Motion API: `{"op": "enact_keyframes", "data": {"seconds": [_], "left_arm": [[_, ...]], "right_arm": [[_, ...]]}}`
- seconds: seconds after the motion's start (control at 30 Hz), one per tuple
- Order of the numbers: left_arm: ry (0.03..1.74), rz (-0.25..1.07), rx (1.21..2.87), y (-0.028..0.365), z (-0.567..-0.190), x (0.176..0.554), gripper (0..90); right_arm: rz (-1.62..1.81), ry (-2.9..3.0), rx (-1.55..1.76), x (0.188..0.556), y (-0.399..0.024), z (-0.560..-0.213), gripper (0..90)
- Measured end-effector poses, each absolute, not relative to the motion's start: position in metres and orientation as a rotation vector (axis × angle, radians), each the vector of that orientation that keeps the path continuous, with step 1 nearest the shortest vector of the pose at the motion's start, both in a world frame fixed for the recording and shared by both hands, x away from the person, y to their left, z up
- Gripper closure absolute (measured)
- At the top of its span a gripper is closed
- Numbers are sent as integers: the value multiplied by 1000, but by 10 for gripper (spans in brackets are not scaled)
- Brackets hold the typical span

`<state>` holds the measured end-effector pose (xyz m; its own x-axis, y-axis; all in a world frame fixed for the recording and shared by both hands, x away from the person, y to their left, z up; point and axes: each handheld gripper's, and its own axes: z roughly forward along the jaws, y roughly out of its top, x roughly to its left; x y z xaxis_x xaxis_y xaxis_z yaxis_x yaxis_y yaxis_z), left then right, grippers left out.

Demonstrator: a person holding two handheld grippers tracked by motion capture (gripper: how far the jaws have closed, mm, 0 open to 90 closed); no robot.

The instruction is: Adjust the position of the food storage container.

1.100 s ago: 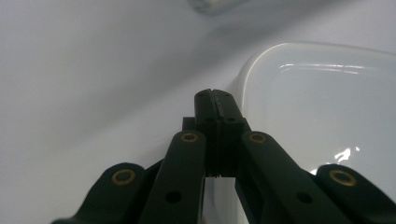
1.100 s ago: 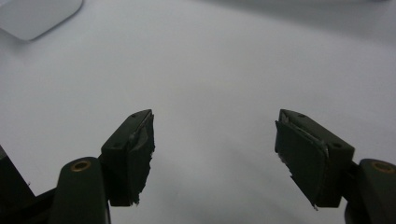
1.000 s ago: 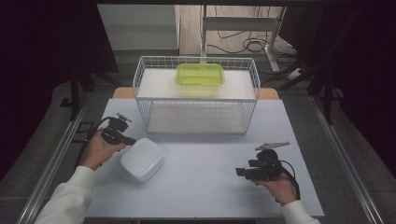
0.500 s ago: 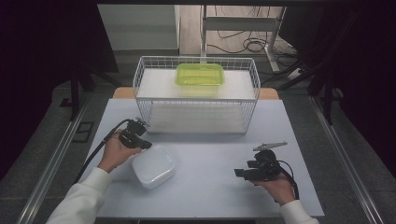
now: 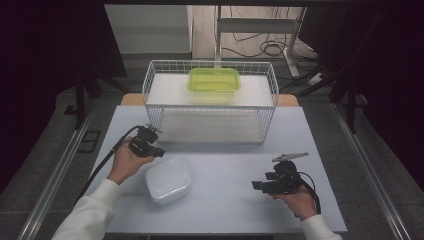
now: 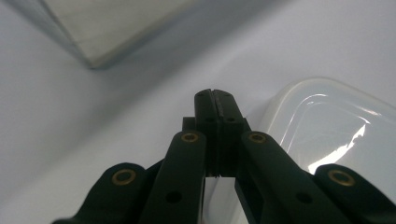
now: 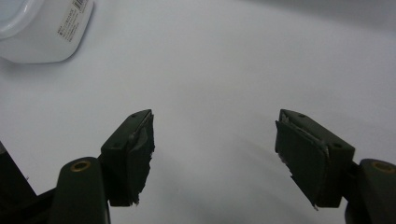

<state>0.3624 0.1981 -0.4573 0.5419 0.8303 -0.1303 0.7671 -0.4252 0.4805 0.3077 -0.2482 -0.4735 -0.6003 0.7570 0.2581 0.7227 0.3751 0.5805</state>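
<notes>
High view: left gripper (image 5: 156, 151) has slid right and toward the wire basket (image 5: 210, 105), pushing the white container (image 5: 168, 180) toward table centre; the container sits mid-left, near side. Judging by that, it's being nudged into place. Right gripper (image 5: 257, 185) hasn't moved. Green container (image 5: 213, 79) sits on the basket.

Left gripper view: jaws fully closed, nothing between them, container (image 6: 336, 135) just right.

Right gripper view: jaws wide apart, empty; container (image 7: 42, 28) far left.
</notes>
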Motion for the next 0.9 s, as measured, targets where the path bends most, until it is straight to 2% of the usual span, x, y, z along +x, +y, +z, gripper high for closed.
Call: {"op": "enact_keyframes", "data": {"seconds": [0.17,0.43,0.7,0.9], "left_arm": [[1382,169,2205,225,-452,345,898],[1504,108,2121,267,-467,294,898],[1504,23,2125,263,-486,266,897],[1473,-8,2141,247,-493,265,898]], "right_arm": [[1038,2564,1382,309,-249,-474,279],[1033,2565,1380,310,-249,-475,279],[1026,2564,1376,310,-248,-475,279],[1013,2568,1372,310,-248,-476,279]]}}
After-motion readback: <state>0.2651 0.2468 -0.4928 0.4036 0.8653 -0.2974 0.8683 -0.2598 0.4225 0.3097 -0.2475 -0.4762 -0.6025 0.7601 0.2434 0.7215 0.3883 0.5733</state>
